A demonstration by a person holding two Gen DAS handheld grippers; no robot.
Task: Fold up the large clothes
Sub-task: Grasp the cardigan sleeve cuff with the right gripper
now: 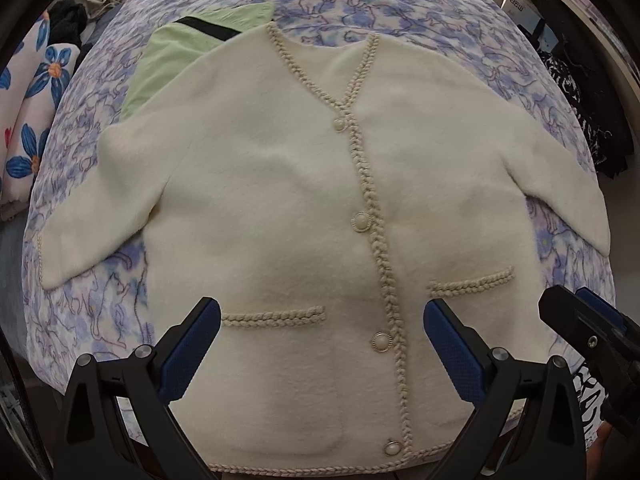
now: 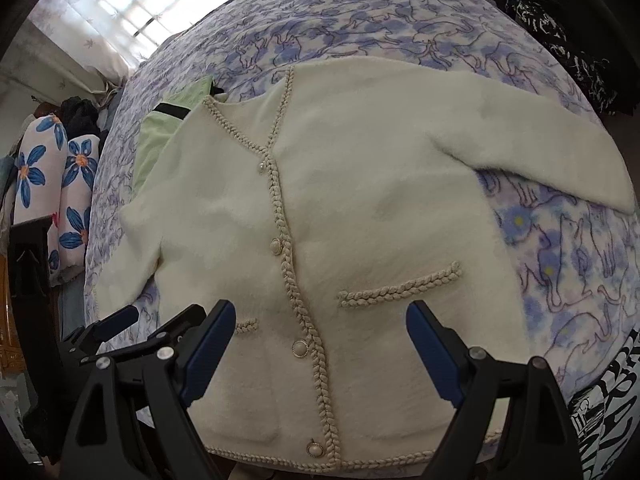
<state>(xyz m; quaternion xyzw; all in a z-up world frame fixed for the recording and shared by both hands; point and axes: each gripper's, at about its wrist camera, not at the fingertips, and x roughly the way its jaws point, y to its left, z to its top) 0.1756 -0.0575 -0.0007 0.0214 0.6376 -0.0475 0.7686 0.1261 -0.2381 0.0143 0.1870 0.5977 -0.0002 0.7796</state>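
A cream fuzzy cardigan [image 1: 280,184] with braided trim and pearl buttons lies flat, front up and buttoned, on a blue cat-print bedspread [image 1: 400,4], sleeves spread to both sides. It also shows in the right wrist view [image 2: 360,184]. My left gripper [image 1: 322,328] is open and empty, hovering over the lower front near the hem. My right gripper [image 2: 320,334] is open and empty, over the hem by the right pocket; it shows at the right edge of the left wrist view [image 1: 580,320]. The left gripper shows low left in the right wrist view [image 2: 132,324].
A light green garment [image 1: 176,60] with a black stripe lies under the cardigan's left shoulder. Flower-print pillows [image 1: 28,120] sit at the left. Black-and-white fabric [image 1: 576,92] hangs at the bed's right side. A curtained window [image 2: 120,4] is beyond the bed.
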